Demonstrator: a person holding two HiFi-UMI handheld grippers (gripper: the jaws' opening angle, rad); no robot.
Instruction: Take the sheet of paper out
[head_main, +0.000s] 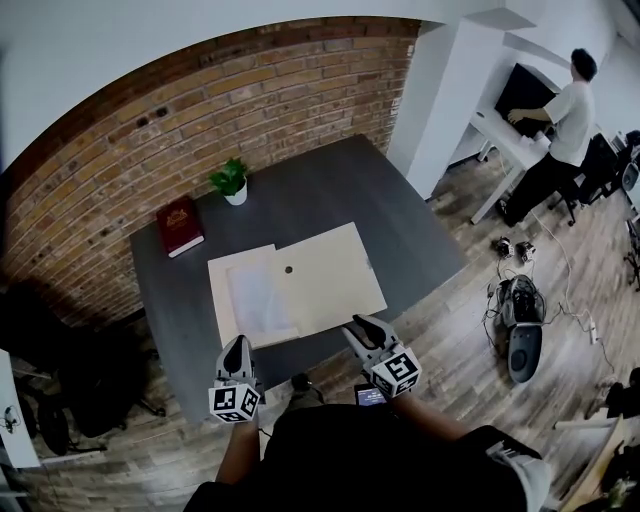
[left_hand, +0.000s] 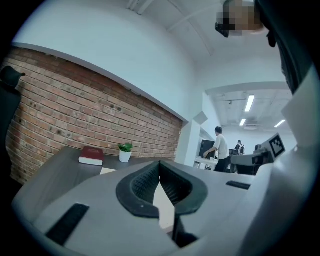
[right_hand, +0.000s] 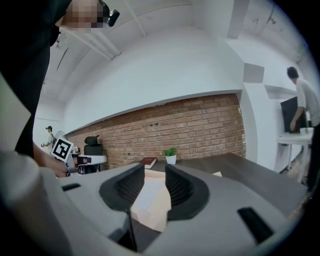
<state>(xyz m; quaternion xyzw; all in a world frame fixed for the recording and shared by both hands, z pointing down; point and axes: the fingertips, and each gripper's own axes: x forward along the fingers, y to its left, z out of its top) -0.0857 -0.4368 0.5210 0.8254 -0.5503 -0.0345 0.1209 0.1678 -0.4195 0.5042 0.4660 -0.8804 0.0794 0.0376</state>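
Two sets of tongs hang just off the 6 o'clock edge of the dark grey bench, touching nothing. The left tongs are pinched together at the tips with nothing between them, and the right tongs stand parted and empty.

A cream card folder lies opened flat mid-bench. The white sheet of paper rests on its 9 o'clock leaf, probably laid bare so it can be lifted out. The left tongs are nearest the sheet; the right tongs are by the 3 o'clock leaf, likely to steady the folder.

A dark red book at 10 o'clock and a small potted green plant at 11 o'clock stand well apart from the folder.

Whether the sheet is loose or sleeved I cannot tell, nor what the small dark dot by the fold is. Each gripper view shows only a cream sliver through its tongs.
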